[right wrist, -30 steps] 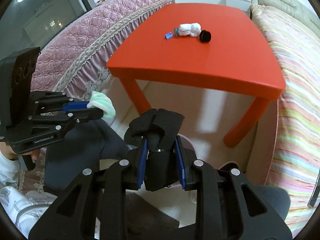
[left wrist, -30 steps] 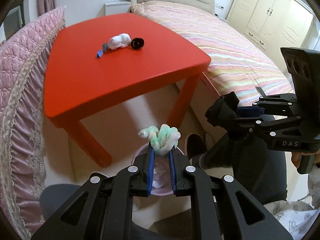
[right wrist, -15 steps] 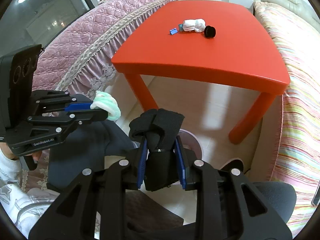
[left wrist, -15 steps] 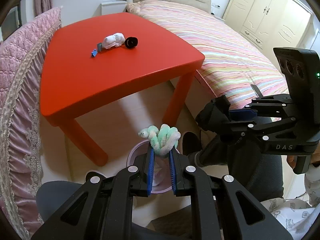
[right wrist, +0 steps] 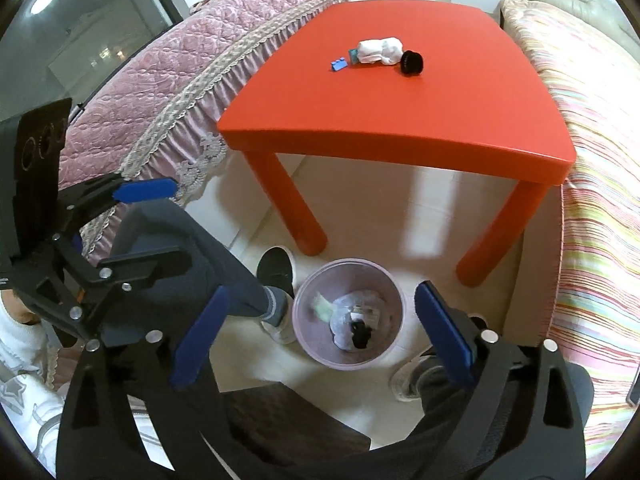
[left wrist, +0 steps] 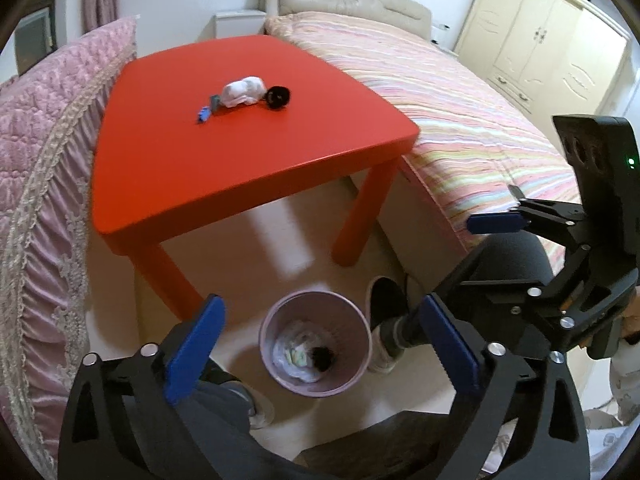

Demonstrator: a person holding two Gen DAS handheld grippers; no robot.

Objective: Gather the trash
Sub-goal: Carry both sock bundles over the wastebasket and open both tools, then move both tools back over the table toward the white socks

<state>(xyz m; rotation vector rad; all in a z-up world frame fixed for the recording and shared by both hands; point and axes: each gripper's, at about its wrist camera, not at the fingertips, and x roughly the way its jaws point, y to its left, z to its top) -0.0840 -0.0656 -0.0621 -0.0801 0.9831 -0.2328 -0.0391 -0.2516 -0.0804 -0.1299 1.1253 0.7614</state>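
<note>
A pale pink bin [left wrist: 315,347] stands on the floor in front of the red table [left wrist: 224,152]; it also shows in the right wrist view [right wrist: 347,314]. Inside lie crumpled white paper, a green-white wad [right wrist: 322,306] and a black cloth [right wrist: 361,334]. My left gripper [left wrist: 320,350] is open and empty above the bin. My right gripper [right wrist: 320,338] is open and empty above the bin too. On the table lie a white wad [left wrist: 243,90], a black round piece [left wrist: 278,97] and a small blue brick [left wrist: 203,114].
A quilted pink sofa [left wrist: 36,152] runs along the table's left. A striped bed [left wrist: 460,120] lies on its right. The person's legs and shoes [right wrist: 276,268] flank the bin. Cream wardrobes [left wrist: 552,48] stand at the back right.
Both grippers have opened. The green-white wad has left the left gripper and the black cloth has left the right one; both now lie in the bin.
</note>
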